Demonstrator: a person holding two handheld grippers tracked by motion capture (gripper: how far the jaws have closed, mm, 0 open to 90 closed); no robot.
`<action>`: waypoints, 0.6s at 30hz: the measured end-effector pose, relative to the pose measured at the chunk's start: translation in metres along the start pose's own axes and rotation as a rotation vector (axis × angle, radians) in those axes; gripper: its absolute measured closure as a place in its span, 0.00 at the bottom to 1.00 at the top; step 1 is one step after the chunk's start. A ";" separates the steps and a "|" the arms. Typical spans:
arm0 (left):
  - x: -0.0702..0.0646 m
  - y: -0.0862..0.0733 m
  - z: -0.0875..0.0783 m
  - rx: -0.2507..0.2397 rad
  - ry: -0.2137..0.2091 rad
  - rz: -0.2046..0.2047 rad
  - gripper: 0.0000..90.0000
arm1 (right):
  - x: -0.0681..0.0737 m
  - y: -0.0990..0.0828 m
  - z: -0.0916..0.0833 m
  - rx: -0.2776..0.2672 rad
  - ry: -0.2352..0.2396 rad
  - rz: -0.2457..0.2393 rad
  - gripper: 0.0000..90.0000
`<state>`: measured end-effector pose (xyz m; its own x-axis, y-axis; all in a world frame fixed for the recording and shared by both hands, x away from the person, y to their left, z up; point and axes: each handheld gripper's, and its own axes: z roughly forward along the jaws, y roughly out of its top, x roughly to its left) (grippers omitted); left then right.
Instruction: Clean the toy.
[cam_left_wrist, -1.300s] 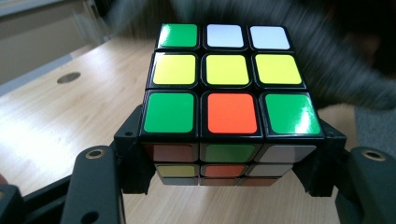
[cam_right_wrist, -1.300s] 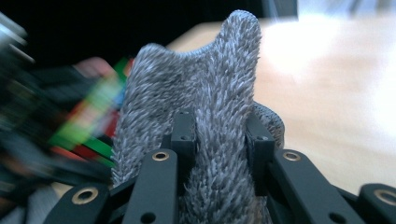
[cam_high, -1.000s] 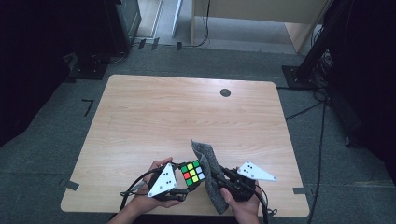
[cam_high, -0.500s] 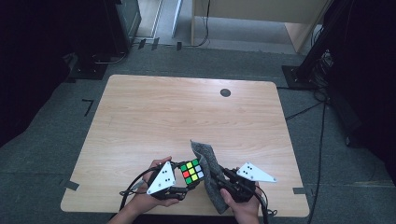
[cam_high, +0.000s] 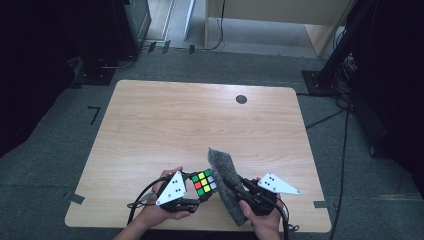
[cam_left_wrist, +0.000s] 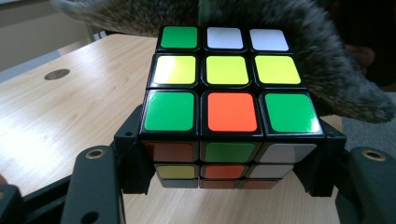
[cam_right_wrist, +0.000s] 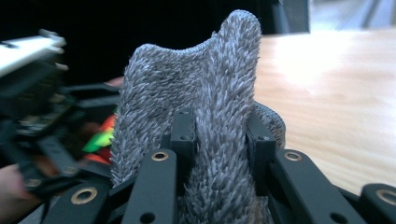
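A scrambled puzzle cube (cam_high: 204, 181) (cam_left_wrist: 231, 107) with green, yellow, orange and white squares is clamped at its sides in my left gripper (cam_high: 196, 192) (cam_left_wrist: 231, 163), just above the table's near edge. Right of it, my right gripper (cam_high: 235, 187) (cam_right_wrist: 219, 140) is shut on a grey fuzzy cloth (cam_high: 225, 185) (cam_right_wrist: 201, 121), which stands up between its jaws. The cloth presses against the cube's right and far sides. In the right gripper view the cube (cam_right_wrist: 100, 137) peeks out left of the cloth.
The light wooden table (cam_high: 200, 125) stretches away ahead, with a dark round hole (cam_high: 241, 99) near its far edge. Both hands sit at the table's near edge. Dark floor, cables and stands surround the table.
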<state>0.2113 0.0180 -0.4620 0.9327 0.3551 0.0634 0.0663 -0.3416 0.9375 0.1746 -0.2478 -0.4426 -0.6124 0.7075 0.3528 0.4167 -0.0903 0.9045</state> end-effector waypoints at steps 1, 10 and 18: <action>-0.001 0.001 0.000 -0.001 -0.004 0.000 0.38 | 0.002 -0.001 0.002 0.014 0.010 -0.011 0.79; 0.007 0.006 -0.011 -0.084 -0.006 -0.073 0.38 | -0.015 -0.009 0.014 0.132 -0.057 0.070 0.80; 0.010 0.005 -0.012 -0.106 0.005 -0.113 0.38 | 0.010 -0.023 0.033 0.213 0.052 0.045 0.80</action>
<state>0.2169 0.0307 -0.4527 0.9195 0.3908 -0.0427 0.1323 -0.2052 0.9697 0.1813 -0.2151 -0.4678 -0.6215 0.6684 0.4087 0.5738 0.0331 0.8183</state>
